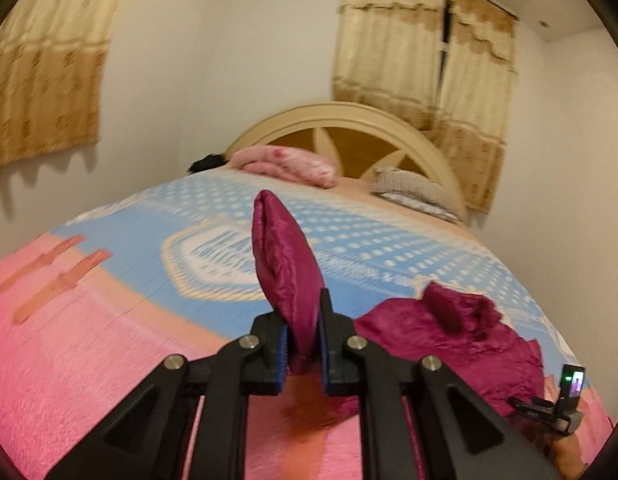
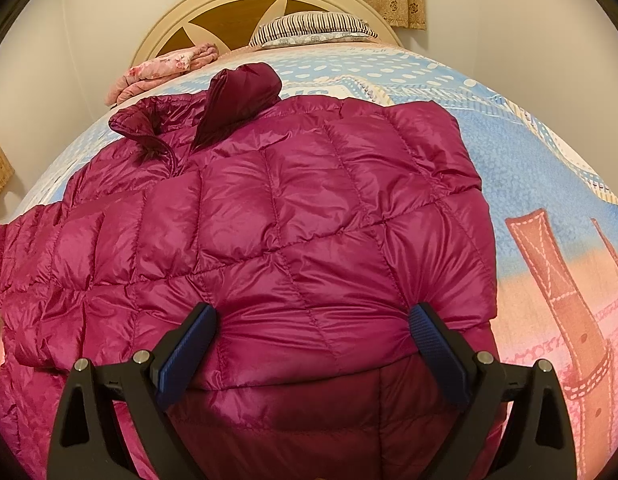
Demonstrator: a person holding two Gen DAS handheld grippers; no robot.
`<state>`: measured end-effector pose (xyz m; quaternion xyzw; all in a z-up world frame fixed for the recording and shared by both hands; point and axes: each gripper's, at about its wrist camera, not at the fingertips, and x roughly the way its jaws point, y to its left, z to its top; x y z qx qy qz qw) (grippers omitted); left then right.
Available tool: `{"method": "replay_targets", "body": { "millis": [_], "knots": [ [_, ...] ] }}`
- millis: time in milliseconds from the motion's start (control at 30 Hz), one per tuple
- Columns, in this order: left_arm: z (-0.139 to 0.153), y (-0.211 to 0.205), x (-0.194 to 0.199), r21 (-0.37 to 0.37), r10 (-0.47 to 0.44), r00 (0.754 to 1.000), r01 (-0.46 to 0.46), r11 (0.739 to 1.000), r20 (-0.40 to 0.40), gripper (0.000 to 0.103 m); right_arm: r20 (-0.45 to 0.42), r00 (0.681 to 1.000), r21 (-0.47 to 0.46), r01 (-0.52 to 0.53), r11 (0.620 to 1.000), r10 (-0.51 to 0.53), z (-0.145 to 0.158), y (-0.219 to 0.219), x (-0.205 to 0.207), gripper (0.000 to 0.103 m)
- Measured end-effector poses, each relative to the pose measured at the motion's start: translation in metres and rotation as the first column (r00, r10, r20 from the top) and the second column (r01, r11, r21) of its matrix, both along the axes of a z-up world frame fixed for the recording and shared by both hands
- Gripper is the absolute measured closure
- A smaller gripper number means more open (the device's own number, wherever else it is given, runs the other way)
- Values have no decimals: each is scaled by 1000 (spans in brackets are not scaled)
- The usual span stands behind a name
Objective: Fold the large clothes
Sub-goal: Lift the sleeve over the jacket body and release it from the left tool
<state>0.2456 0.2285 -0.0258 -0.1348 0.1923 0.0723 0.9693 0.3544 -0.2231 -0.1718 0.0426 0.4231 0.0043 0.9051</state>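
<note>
Left view: my left tool [image 1: 303,344] is clamped narrow on a raised fold of the magenta jacket [image 1: 287,264], lifted off the bed [image 1: 89,340]. The rest of the jacket lies bunched low right. This view alone shows a small device with a lit screen [image 1: 573,384] at the right edge, and a curtain [image 1: 41,80] on the left wall.

Right view: my right tool [image 2: 311,344] stands wide, pads [image 2: 187,352] astride the jacket's [image 2: 269,216] near folded edge, gripping nothing. Only here is the quilted body seen spread across the bed [image 2: 529,184], collar at far left.

Bare bedspread lies right of the jacket. A pink blanket [image 2: 165,68] and striped pillow [image 2: 313,26] sit by the headboard [image 2: 229,12], well apart.
</note>
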Motion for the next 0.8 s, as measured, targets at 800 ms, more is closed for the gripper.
{"method": "replay_targets", "body": {
  "millis": [800],
  "knots": [
    [-12,-211,65,171,-397,914,406,898,-84,90,40,999,123,1,992,-6,2,-14,-4,5]
  ]
}}
